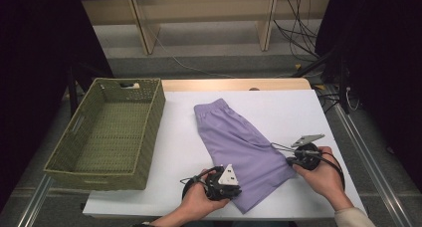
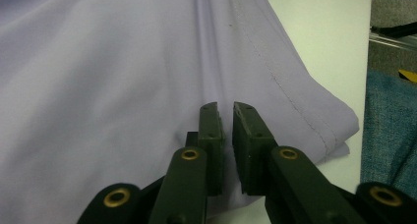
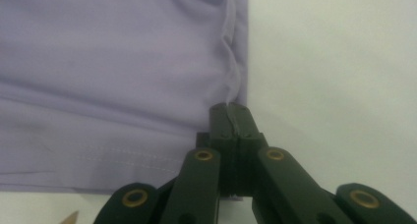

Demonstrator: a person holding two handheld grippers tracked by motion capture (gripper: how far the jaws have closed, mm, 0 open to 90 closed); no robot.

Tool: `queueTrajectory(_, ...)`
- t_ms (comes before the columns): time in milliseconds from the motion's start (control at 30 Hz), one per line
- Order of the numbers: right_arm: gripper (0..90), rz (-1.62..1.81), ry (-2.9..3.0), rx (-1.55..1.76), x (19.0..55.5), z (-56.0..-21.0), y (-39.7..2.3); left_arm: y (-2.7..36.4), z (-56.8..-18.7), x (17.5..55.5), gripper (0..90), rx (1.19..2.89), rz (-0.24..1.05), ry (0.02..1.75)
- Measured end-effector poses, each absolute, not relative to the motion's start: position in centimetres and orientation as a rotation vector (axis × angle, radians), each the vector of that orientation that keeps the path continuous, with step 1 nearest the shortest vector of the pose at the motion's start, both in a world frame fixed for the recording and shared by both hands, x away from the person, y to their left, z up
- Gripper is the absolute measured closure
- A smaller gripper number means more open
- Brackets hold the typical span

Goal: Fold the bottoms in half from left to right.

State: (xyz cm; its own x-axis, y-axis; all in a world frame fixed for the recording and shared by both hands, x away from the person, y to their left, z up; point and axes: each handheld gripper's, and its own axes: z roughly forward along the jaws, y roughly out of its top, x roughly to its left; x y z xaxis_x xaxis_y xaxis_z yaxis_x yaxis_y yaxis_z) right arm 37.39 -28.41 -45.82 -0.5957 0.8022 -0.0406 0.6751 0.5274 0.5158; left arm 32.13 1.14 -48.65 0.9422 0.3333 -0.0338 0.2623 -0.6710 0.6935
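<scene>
while both tongs, left [image 2: 226, 111] and right [image 3: 231, 108], pinch the near hem of the purple shorts [image 1: 239, 142] lying flat on the white surface [image 1: 298, 112], folding looks barely begun, the green basket [image 1: 149, 137] waiting empty.

Overall light: even, soft, from above; the white table [image 1: 278, 107] is bright.
Edges of high view: left and right sides fall into near black.
Shadows: faint, short, under the basket [image 1: 107, 132].
Glare: none strong.
Focus: both gripper views soft; the shorts [image 2: 123, 86] are slightly blurred, lower frame darkest.
</scene>
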Motion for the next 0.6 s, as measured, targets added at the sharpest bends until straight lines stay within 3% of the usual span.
queueTrajectory(267,86.4,0.648,2.471,1.222,37.50,-45.99,-28.56,1.00,-48.18,31.59,77.7,2.332,0.118,0.397)
queueTrajectory(600,90.0,0.628,2.492,1.238,37.49,-46.31,-28.63,0.72,-48.48,31.24,78.6,2.356,0.100,0.378)
